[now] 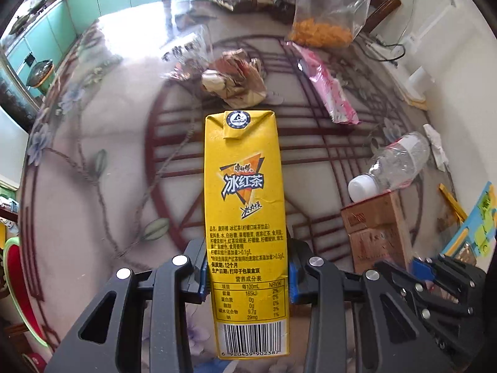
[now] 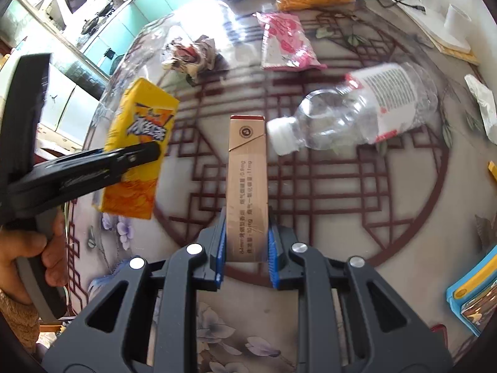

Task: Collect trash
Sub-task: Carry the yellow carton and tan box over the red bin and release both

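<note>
While trash is gathered, 2 items are held clear of the table (image 2: 403, 217): yellow tea carton (image 1: 245, 211) clamped in the left gripper (image 1: 247, 279), brown cigarette pack (image 2: 248, 192) clamped in the right gripper (image 2: 247, 248). Plastic bottle (image 2: 360, 112) left lying for later.

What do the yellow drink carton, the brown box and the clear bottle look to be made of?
Yellow drink carton: coated paperboard, slightly glossy, with folded top flap and creases. Brown box: thin printed cardboard, likely film-wrapped given its sheen, with sharp folded edges. Clear bottle: transparent thin plastic with a printed label and a white, seemingly plastic cap.
</note>
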`<act>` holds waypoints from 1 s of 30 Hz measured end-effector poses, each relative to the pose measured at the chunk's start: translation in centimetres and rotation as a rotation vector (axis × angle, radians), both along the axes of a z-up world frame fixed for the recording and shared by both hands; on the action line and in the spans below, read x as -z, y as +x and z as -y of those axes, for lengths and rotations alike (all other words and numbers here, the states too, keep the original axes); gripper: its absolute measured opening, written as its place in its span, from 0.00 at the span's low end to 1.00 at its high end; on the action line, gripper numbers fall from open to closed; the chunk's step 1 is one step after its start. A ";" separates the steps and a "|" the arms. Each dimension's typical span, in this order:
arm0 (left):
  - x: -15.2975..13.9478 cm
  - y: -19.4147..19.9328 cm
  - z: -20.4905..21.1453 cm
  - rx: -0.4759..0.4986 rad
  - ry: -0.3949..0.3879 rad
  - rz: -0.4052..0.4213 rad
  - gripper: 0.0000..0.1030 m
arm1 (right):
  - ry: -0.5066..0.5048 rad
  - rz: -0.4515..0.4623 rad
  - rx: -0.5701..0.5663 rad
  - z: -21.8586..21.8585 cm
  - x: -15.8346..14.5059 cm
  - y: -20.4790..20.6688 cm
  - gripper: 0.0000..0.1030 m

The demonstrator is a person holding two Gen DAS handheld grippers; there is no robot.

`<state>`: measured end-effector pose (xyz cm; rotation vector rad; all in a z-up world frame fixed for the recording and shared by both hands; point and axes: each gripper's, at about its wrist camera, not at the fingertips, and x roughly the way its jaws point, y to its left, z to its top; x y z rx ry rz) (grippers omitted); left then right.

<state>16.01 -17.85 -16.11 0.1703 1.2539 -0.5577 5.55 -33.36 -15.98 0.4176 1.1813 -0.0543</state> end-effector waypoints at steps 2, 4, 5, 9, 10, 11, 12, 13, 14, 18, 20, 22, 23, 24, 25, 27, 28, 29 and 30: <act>-1.0 -0.9 -1.5 -0.004 0.000 0.030 0.32 | -0.001 0.012 -0.013 -0.6 -0.5 0.1 0.21; -1.8 -1.6 -2.9 -0.017 0.004 0.047 0.33 | -0.002 0.022 -0.029 -1.4 -0.9 0.1 0.21; -2.2 -1.9 -3.6 -0.030 0.005 0.052 0.33 | -0.003 0.025 -0.036 -1.7 -1.0 0.1 0.21; -3.6 -3.0 -6.8 -0.098 -0.007 0.076 0.33 | -0.008 0.041 -0.073 -3.5 -1.7 0.2 0.21; -4.0 -3.3 -7.6 -0.119 -0.013 0.084 0.33 | -0.009 0.044 -0.081 -3.9 -1.9 0.2 0.21; -4.3 -3.5 -8.1 -0.135 -0.018 0.091 0.33 | -0.011 0.049 -0.092 -4.3 -2.1 0.2 0.21; -4.6 -3.7 -8.8 -0.149 -0.024 0.099 0.33 | -0.013 0.052 -0.098 -4.6 -2.3 0.2 0.21; -4.9 -4.0 -9.2 -0.163 -0.029 0.107 0.33 | -0.015 0.055 -0.106 -4.9 -2.5 0.2 0.21; -5.3 -4.3 -9.9 -0.174 -0.035 0.115 0.33 | -0.019 0.060 -0.115 -5.3 -2.7 0.2 0.21; -6.5 -5.3 -11.8 -0.211 -0.050 0.146 0.33 | -0.031 0.077 -0.137 -6.3 -3.5 0.1 0.21; -6.9 -5.6 -12.7 -0.226 -0.058 0.152 0.33 | -0.036 0.089 -0.148 -6.9 -4.0 0.0 0.21; -7.1 -5.9 -13.5 -0.242 -0.064 0.156 0.33 | -0.042 0.100 -0.158 -7.4 -4.6 0.1 0.21; -7.2 -6.0 -13.9 -0.248 -0.067 0.158 0.33 | -0.045 0.107 -0.163 -7.8 -4.9 0.0 0.21; -7.3 -6.1 -14.2 -0.252 -0.070 0.159 0.33 | -0.048 0.115 -0.169 -8.1 -5.2 0.0 0.21; -7.4 -6.2 -14.6 -0.258 -0.072 0.161 0.33 | -0.051 0.123 -0.176 -8.5 -5.5 -0.1 0.21; -7.5 -6.6 -15.3 -0.268 -0.077 0.165 0.33 | -0.055 0.132 -0.188 -9.3 -5.9 -0.2 0.21; -7.6 -6.8 -15.7 -0.273 -0.080 0.166 0.33 | -0.057 0.135 -0.195 -9.6 -6.0 -0.2 0.21; -7.6 -6.9 -15.9 -0.277 -0.081 0.167 0.33 | -0.058 0.139 -0.201 -9.9 -6.2 -0.3 0.21; -7.6 -7.0 -16.3 -0.281 -0.083 0.169 0.33 | -0.059 0.142 -0.208 -10.4 -6.3 -0.3 0.21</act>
